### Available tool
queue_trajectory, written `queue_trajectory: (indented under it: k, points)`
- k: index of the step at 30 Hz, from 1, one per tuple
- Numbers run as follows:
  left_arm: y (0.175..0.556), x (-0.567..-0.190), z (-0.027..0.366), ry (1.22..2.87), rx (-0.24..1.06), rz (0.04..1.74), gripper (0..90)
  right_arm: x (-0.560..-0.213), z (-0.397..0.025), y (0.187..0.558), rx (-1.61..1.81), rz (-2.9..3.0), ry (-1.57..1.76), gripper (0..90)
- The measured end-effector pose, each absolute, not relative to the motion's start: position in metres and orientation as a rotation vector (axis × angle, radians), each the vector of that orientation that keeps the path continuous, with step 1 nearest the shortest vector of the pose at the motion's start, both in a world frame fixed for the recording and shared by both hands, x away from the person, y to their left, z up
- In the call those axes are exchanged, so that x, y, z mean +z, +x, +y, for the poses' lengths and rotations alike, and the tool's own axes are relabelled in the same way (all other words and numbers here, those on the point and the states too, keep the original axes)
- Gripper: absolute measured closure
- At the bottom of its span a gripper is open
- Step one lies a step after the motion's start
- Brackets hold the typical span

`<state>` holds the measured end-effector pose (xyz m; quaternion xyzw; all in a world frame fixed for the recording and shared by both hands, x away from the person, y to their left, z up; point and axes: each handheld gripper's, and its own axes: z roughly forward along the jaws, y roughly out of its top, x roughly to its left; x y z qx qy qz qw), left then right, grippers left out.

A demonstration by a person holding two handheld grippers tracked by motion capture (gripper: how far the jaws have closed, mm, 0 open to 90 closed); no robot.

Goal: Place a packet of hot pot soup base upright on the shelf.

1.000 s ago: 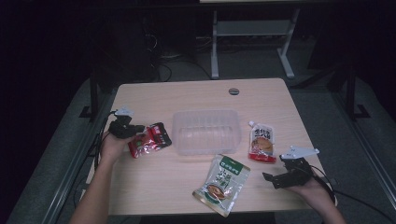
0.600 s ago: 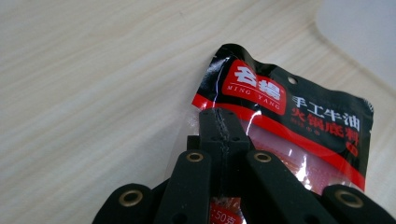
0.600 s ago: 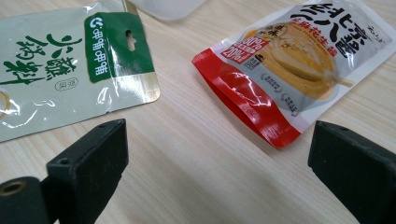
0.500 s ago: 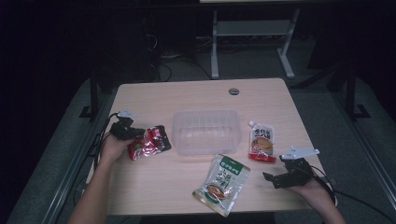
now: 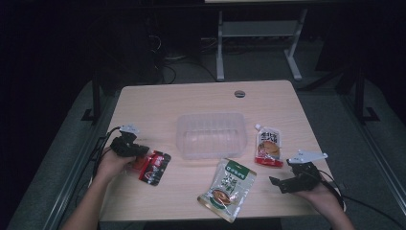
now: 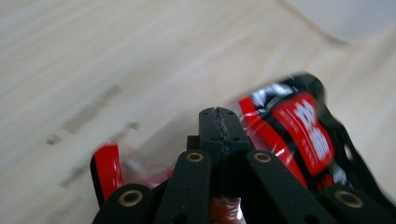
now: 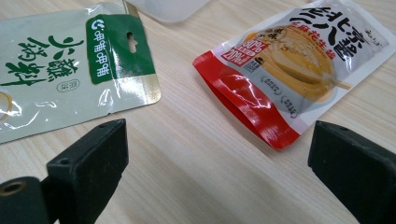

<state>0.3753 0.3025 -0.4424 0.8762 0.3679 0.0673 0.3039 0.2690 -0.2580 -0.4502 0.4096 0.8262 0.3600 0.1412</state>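
**Left gripper is pulling the red and black packet away from the container**

The left gripper point(image 5: 136, 151) is clamping the red and black packet point(image 5: 154, 166); in the left gripper view its jaws are pressed together on the crinkled edge of the packet, with no gap between them. Compared with a second ago, the packet is sitting lower and more to the left: it was just beside the clear plastic container point(image 5: 210, 135), at about 9 o'clock of it, and now it is at about 8 o'clock and clearly apart from it. The packet seems to be lifted or dragged, because the left gripper view is blurred.

The right gripper point(image 5: 293, 181) is resting at about 4 o'clock on the table point(image 5: 158, 103), its jaws wide apart and holding nothing. It is not changing place. In front of it are lying the green and white pouch point(image 7: 56, 65) and the red spout pouch point(image 7: 299, 60).

My judgement: the packet is being repositioned or picked up for the container, but it is not yet going toward it.
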Motion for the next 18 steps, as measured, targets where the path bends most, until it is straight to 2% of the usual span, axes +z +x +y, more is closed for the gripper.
queue_trajectory:
  k: [3, 8, 14, 18]
  points:
    - [0.369, -0.438, 0.305, 2.31, 0.192, 0.967, 89.9, -0.45, -0.257, 0.269, 1.04, 2.385, 1.184, 4.6]
    - [0.368, -0.429, 0.326, 2.285, 0.337, 1.035, 89.9, -0.45, -0.257, 0.268, 1.033, 2.387, 1.176, 4.7]
    - [0.365, -0.439, 0.343, 2.315, 0.32, 1.106, 89.9, -0.45, -0.257, 0.269, 1.033, 2.388, 1.178, 4.7]
    - [0.359, -0.44, 0.345, 2.315, 0.306, 1.095, 89.9, -0.45, -0.257, 0.269, 1.033, 2.388, 1.186, 4.7]
